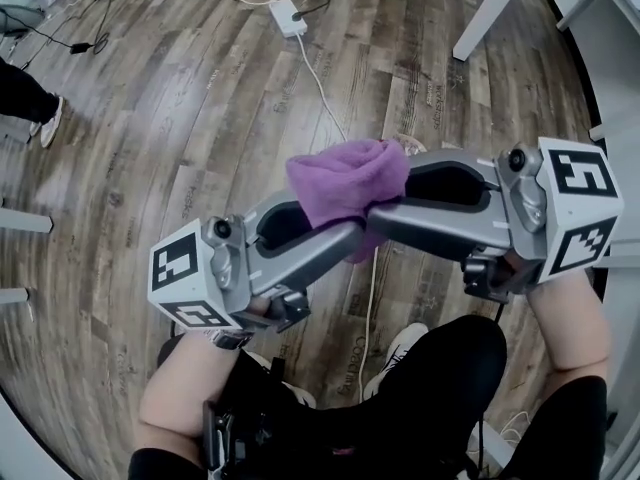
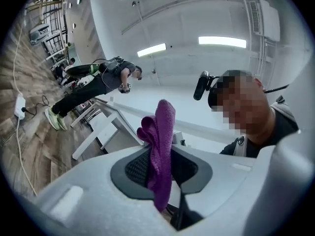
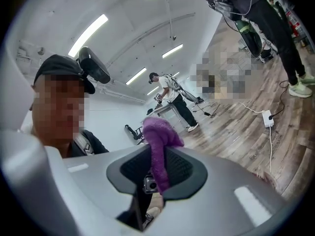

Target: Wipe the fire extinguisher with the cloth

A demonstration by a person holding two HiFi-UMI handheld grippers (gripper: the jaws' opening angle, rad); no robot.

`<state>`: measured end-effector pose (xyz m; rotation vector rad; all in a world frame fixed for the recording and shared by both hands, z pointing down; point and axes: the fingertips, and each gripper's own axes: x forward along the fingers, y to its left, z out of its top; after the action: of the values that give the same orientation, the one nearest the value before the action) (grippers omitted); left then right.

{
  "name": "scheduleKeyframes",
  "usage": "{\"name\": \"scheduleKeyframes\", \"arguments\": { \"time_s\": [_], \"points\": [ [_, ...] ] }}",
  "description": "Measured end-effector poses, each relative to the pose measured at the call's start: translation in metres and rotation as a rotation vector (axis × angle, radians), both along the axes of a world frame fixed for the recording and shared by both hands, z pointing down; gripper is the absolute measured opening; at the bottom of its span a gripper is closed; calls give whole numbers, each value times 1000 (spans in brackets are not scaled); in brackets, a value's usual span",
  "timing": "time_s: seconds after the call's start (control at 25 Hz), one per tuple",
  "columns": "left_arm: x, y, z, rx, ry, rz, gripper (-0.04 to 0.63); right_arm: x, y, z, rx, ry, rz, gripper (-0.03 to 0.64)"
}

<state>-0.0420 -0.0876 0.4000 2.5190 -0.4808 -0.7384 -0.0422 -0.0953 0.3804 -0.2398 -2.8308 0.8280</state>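
Note:
A purple cloth (image 1: 348, 186) is bunched in the air between my two grippers, which point at each other over the wooden floor. The left gripper (image 1: 350, 236) reaches in from the lower left and is shut on the cloth's lower part. From the right, the right gripper (image 1: 385, 213) is shut on the same cloth. In the left gripper view the cloth (image 2: 160, 154) stands up between the pressed pads and hangs a little below them. The right gripper view shows the cloth (image 3: 158, 151) pinched the same way. No fire extinguisher shows in any view.
A white power strip (image 1: 288, 16) and its cable (image 1: 320, 83) lie on the floor ahead. A white table leg (image 1: 490, 13) stands at the upper right. Another person (image 2: 98, 82) bends over near a white table (image 2: 106, 122). My own shoe (image 1: 400, 353) is below the grippers.

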Motion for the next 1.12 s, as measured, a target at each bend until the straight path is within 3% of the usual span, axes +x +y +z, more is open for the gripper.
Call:
{"name": "scheduleKeyframes", "arguments": {
  "time_s": [0.08, 0.16, 0.24, 0.32, 0.36, 0.44, 0.56, 0.64, 0.72, 0.92, 1.12],
  "points": [
    [-2, -4, 2, -13, 3, -17, 71, 1, -3, -1, 42, -6, 20, 94],
    [-10, -9, 4, -32, 9, -56, 71, 8, -11, -8, 211, -1, 85, 95],
    [-22, -16, 6, -45, 10, -107, 71, 28, -31, -33, 465, -17, 244, 94],
    [-41, -27, 7, -67, 10, -157, 71, 58, -55, -70, 630, -79, 454, 62],
    [-50, -32, 8, -84, 3, -175, 71, 73, -62, -84, 642, -119, 542, 33],
    [-61, -44, 11, -126, -49, -148, 71, 99, -64, -94, 553, -198, 652, 11],
    [-57, -64, 17, -172, -227, 54, 72, 122, -47, -71, 278, -303, 719, 3],
    [-52, -80, 26, -193, -363, 196, 72, 128, -30, -50, 170, -329, 720, 3],
    [-49, -98, 41, -247, -444, 322, 74, 134, -21, -37, 206, -307, 746, 3],
    [-37, -131, 93, -450, -434, 543, 74, 162, -24, -16, 386, -237, 824, 3],
    [-5, -126, 125, -478, -490, 777, 75, 169, -38, 18, 343, -136, 852, 3]
  ]
}}
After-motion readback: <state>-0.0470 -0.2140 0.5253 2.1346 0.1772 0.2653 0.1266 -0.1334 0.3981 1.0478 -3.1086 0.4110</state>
